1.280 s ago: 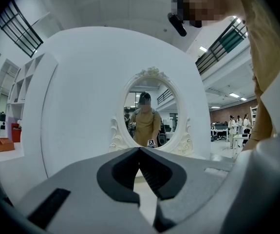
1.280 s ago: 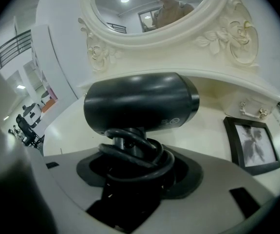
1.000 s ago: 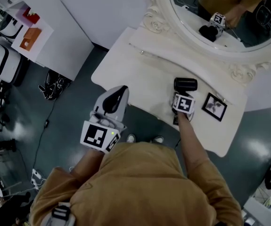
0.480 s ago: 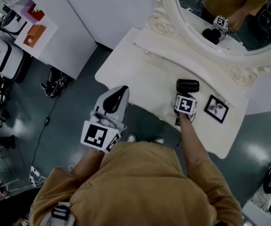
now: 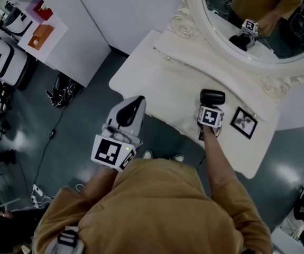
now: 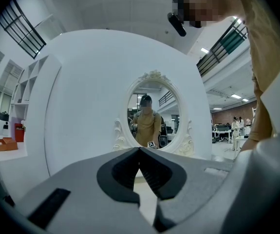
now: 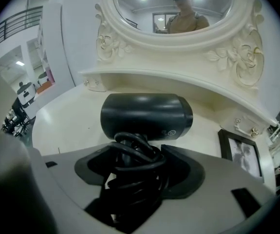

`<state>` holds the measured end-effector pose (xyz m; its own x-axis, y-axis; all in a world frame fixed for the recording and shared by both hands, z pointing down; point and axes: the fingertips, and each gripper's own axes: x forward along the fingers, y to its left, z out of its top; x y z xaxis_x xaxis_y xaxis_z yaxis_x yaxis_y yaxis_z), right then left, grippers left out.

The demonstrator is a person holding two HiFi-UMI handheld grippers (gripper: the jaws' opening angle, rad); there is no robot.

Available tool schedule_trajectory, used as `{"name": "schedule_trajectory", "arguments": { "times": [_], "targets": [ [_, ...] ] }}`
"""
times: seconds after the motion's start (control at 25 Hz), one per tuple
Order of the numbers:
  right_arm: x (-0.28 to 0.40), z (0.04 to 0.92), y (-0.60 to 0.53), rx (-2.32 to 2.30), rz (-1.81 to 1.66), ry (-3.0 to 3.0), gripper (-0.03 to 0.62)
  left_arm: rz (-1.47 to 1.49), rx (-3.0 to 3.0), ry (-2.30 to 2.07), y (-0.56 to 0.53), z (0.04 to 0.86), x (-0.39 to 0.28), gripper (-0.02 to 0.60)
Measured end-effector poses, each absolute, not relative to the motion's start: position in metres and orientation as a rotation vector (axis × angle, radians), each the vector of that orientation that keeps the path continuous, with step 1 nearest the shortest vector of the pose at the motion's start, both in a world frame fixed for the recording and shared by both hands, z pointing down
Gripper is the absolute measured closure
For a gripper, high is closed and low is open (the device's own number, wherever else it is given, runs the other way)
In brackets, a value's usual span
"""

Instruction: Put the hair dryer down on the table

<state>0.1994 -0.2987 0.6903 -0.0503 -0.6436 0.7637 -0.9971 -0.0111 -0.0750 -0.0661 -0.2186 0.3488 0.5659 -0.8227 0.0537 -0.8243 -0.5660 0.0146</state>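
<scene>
The black hair dryer [image 5: 212, 96] lies with its barrel [image 7: 147, 116] crosswise on the white dressing table [image 5: 157, 78]. My right gripper [image 5: 209, 107] points down at it from the near side. The handle, wrapped in black cord [image 7: 132, 167], sits between the jaws, which have just been opening. The cord still touches both jaws. My left gripper [image 5: 132, 103] hovers over the table's near left edge, level, shut and empty. In the left gripper view its tips [image 6: 140, 149] meet in front of the mirror.
A large oval mirror [image 5: 257, 20] in an ornate cream frame stands at the back of the table. A small black picture frame [image 5: 243, 121] lies right of the dryer, and also shows in the right gripper view [image 7: 242, 155]. Floor, bags and shelving lie to the left.
The head view has slid a little. The dryer and both grippers keep their places on and over the table.
</scene>
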Motion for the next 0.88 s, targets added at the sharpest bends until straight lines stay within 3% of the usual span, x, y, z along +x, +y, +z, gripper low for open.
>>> {"name": "schedule_trajectory", "arguments": {
  "times": [0.48, 0.68, 0.88],
  "targets": [
    [0.202, 0.685, -0.302, 1.72, 0.835, -1.772, 0.3, 0.068, 2.732, -1.444, -0.213, 0.352, -0.076, 0.58],
    [0.206, 0.678, -0.301, 1.728, 0.818, -1.806, 0.208, 0.067, 2.732, -1.43, -0.212, 0.354, -0.077, 0.579],
    [0.208, 0.664, -0.295, 1.765, 0.806, -1.819, 0.194, 0.054, 2.757, -1.38, -0.21, 0.354, -0.072, 0.58]
  ]
}}
